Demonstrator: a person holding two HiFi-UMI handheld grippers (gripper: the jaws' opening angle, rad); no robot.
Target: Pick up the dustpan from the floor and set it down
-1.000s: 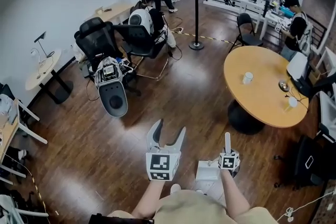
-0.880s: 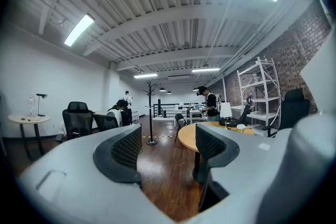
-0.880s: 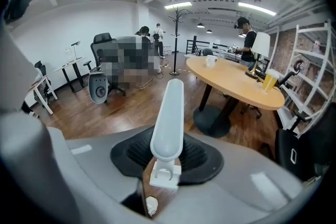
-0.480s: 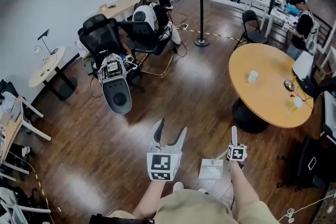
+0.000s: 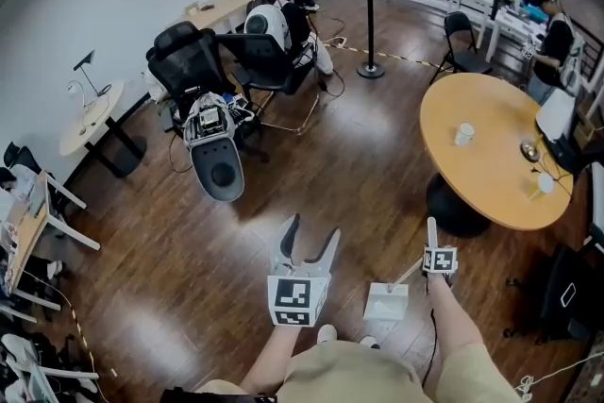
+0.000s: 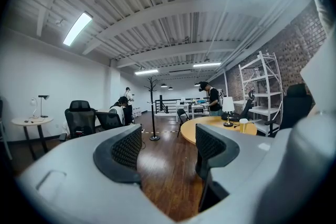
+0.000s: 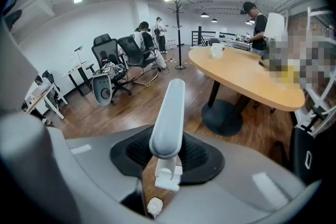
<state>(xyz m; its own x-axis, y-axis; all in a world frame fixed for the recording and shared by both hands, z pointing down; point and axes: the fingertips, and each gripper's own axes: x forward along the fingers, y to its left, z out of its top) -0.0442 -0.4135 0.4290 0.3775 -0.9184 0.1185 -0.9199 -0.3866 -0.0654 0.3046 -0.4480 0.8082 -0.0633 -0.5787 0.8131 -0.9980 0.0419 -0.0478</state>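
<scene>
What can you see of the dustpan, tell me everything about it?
The dustpan is pale, white to light grey, and looks like plastic: a boxy scoop with a long slim handle rising from it at a slant. The right gripper has its jaws shut on the handle, whose rounded end sticks out past them. The dustpan is low over the dark wood floor; whether it rests on it cannot be told.

- A white plastic dustpan [image 5: 387,302] with a shallow, boxy pan is sitting low over the dark wooden floor [image 5: 330,193]; whether it is touching the boards cannot be told.
- Its pale handle [image 7: 169,107] is rising at a tilt from the pan, up and to the right in the head view, ending in a rounded tip.
- The right gripper [image 7: 167,153] is clamping the handle, with the tip sticking out beyond the jaws.
</scene>
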